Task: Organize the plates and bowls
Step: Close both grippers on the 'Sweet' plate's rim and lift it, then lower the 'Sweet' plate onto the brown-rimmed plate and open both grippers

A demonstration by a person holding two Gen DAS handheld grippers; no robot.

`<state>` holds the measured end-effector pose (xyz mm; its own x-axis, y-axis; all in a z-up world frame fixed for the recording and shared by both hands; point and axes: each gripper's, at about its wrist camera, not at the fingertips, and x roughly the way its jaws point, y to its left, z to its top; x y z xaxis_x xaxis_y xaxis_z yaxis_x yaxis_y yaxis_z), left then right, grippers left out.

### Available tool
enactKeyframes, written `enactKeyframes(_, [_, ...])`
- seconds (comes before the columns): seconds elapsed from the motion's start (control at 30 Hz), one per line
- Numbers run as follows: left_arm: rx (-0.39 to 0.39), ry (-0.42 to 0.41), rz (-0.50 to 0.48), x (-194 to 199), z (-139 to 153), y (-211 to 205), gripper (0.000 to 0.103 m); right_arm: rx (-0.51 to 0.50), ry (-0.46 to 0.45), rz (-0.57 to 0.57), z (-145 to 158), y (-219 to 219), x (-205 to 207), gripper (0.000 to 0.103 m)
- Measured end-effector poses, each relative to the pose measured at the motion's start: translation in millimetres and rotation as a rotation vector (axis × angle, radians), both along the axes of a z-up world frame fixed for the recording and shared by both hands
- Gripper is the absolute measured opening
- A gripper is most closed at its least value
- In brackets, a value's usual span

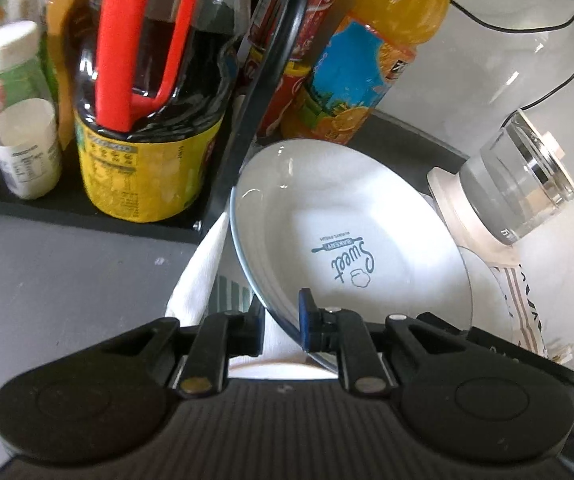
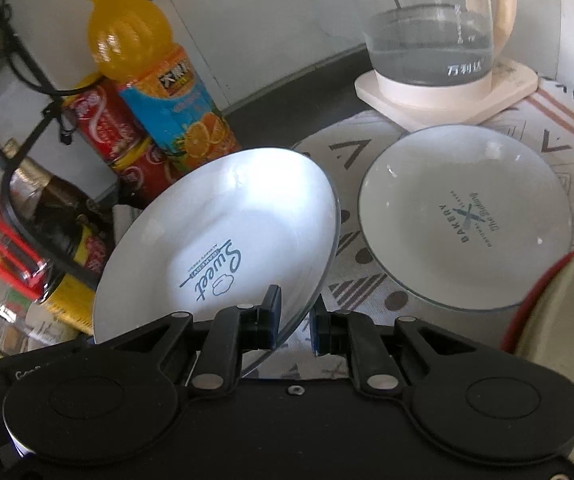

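Note:
A white plate (image 1: pixel 351 232) with blue "Sweet" lettering is held tilted above the patterned cloth. My left gripper (image 1: pixel 281 320) is shut on its near rim, one finger on each face. The right wrist view shows the same plate (image 2: pixel 223 232), with my right gripper (image 2: pixel 295 320) shut on its lower right rim. A second white plate (image 2: pixel 467 216) printed "Bakery" lies flat on the cloth to the right; only its edge (image 1: pixel 491 280) shows behind the held plate in the left wrist view. A cream bowl with a red rim (image 2: pixel 559 320) fills the right edge.
A glass kettle (image 2: pixel 431 28) on a cream base stands at the back. An orange juice bottle (image 2: pixel 139 60) and red cans (image 2: pixel 107 128) stand left of the plates. A black rack (image 1: pixel 87 208) holds a dark sauce bottle (image 1: pixel 147 100) and small jars. Cables hang on the wall.

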<state>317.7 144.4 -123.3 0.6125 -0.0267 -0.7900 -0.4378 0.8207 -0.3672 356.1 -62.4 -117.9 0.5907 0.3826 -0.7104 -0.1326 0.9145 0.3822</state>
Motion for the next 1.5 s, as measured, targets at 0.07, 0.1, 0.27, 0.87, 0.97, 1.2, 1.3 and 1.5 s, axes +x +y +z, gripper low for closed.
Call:
enactKeyframes(0.07, [0.004, -0.004, 0.005, -8.8, 2.1, -5.0, 0.014, -0.003, -0.012, 0.006, 2.8, -3.7, -7.6, 0.014])
enactKeyframes(0.1, [0.005, -0.005, 0.008, -13.8, 3.2, -6.8, 0.015, -0.002, -0.016, 0.011, 3.9, -5.5, -11.7, 0.014])
enactKeyframes(0.27, [0.021, 0.001, 0.040, -43.7, 10.9, -20.2, 0.015, -0.009, -0.028, 0.064, 7.0, -13.0, -36.1, 0.014])
enactKeyframes(0.87, [0.038, 0.054, 0.160, -142.0, 10.1, -65.7, 0.015, -0.066, -0.015, 0.228, -2.0, -37.8, -115.1, 0.014])
enactKeyframes(0.97, [0.015, 0.069, 0.185, -153.3, 5.6, -68.0, 0.015, -0.073, -0.008, 0.252, -3.1, -40.6, -119.8, 0.014])
enactKeyframes(1.2, [-0.003, 0.093, 0.215, -169.9, -1.9, -76.3, 0.016, -0.096, 0.011, 0.286, -7.6, -45.4, -127.5, 0.014])
enactKeyframes(1.3, [-0.016, 0.104, 0.220, -170.6, -5.2, -78.1, 0.016, -0.100, 0.017, 0.287, -9.4, -47.4, -127.1, 0.014])
enactKeyframes(1.5, [-0.012, 0.114, 0.212, -166.6, -8.1, -78.8, 0.016, -0.123, 0.014, 0.301, -11.4, -46.9, -126.5, 0.014])
